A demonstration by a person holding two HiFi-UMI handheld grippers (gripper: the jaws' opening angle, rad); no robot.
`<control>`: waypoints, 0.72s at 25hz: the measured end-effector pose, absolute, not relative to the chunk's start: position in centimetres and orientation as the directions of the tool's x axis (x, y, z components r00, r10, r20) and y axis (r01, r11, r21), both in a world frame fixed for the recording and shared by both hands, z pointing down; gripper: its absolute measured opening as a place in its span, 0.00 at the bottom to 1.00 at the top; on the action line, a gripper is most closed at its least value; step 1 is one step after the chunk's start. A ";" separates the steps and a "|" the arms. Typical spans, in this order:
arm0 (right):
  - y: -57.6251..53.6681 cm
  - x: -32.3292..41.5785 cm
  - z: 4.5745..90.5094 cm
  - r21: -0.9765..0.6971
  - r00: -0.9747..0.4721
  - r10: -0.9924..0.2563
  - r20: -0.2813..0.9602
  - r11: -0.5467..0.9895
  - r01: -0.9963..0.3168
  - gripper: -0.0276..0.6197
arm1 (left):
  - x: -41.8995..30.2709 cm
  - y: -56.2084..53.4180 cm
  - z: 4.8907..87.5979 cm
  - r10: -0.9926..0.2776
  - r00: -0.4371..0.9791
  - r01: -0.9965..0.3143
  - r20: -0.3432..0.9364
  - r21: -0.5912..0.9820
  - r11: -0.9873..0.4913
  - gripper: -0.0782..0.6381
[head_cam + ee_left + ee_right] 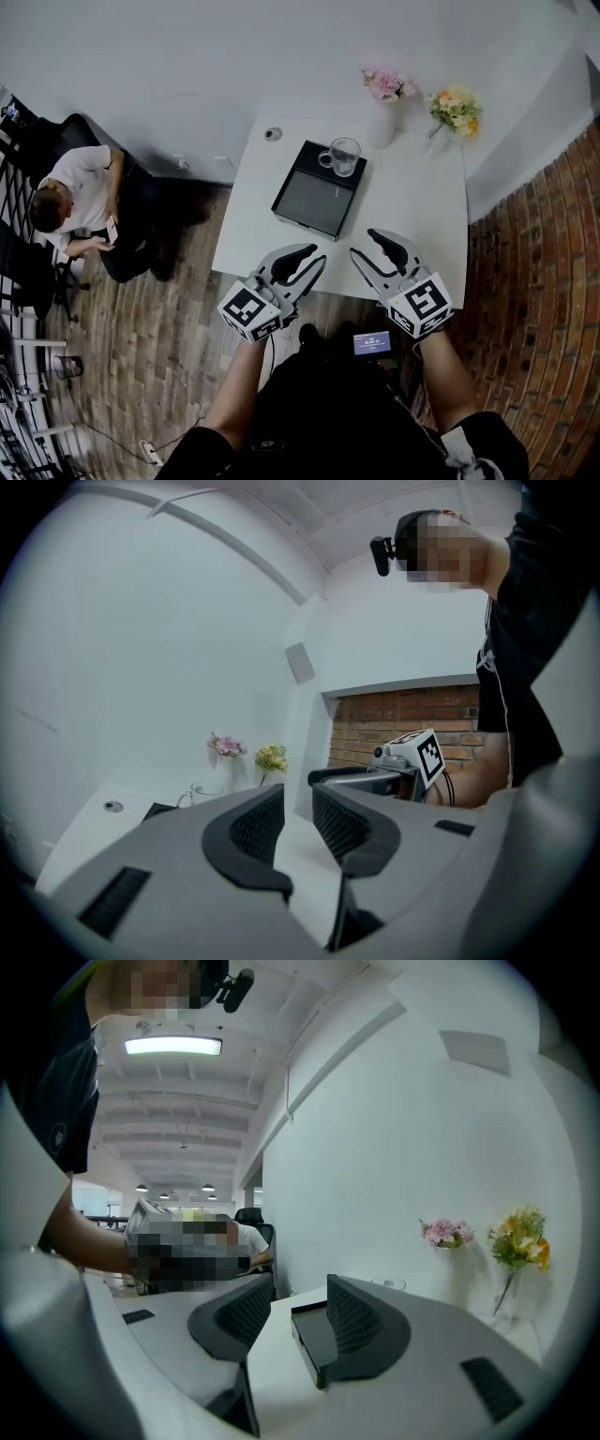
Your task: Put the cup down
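A clear glass cup (343, 156) with a handle stands on the far corner of a black flat tray (314, 197) on the white table (422, 202). Both grippers hover over the table's near edge, well short of the cup. My left gripper (319, 255) is open by a narrow gap with nothing in it (298, 822). My right gripper (364, 244) is open a little wider and is also empty (298, 1312). In the right gripper view the tray's corner (314, 1335) shows between the jaws, with the cup's rim (387, 1284) just above the right jaw.
Pink flowers (389, 86) and yellow flowers (457, 105) stand in vases at the table's far edge. A small round disc (273, 134) lies at the far left corner. A person (80, 202) sits to the left on the wood floor. A brick wall (553, 281) runs along the right.
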State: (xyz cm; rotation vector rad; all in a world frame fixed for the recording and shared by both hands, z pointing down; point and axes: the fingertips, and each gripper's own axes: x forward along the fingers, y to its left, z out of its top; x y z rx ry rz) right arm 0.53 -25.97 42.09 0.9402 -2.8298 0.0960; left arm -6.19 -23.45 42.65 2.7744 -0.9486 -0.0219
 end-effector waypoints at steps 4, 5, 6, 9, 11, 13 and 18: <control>-25.1 0.6 41.2 -0.032 -0.781 -0.609 0.141 0.785 -0.618 0.25 | -5.3 -22.0 42.4 -0.591 0.805 -0.588 0.052 0.194 -0.785 0.24; -24.9 0.6 41.0 -0.044 -0.779 -0.612 0.136 0.782 -0.621 0.23 | -5.2 -21.6 42.4 -0.590 0.805 -0.588 0.054 0.198 -0.784 0.24; -24.7 0.6 40.9 -0.060 -0.779 -0.614 0.131 0.779 -0.624 0.20 | -5.2 -21.3 42.4 -0.590 0.805 -0.588 0.056 0.202 -0.783 0.24; -24.5 1.0 40.8 -0.096 -0.770 -0.625 0.125 0.765 -0.637 0.12 | -5.3 -20.7 42.3 -0.590 0.805 -0.590 0.065 0.202 -0.782 0.24; -24.5 1.1 40.7 -0.121 -0.768 -0.630 0.121 0.758 -0.641 0.08 | -5.6 -20.6 42.1 -0.596 0.800 -0.596 0.066 0.201 -0.778 0.24; -24.7 1.0 40.6 -0.132 -0.771 -0.625 0.119 0.760 -0.636 0.06 | -5.8 -20.9 41.8 -0.601 0.797 -0.601 0.062 0.190 -0.776 0.24; -24.7 0.4 40.4 -0.112 -0.781 -0.613 0.117 0.773 -0.624 0.06 | -5.9 -20.9 41.6 -0.605 0.793 -0.606 0.067 0.178 -0.775 0.24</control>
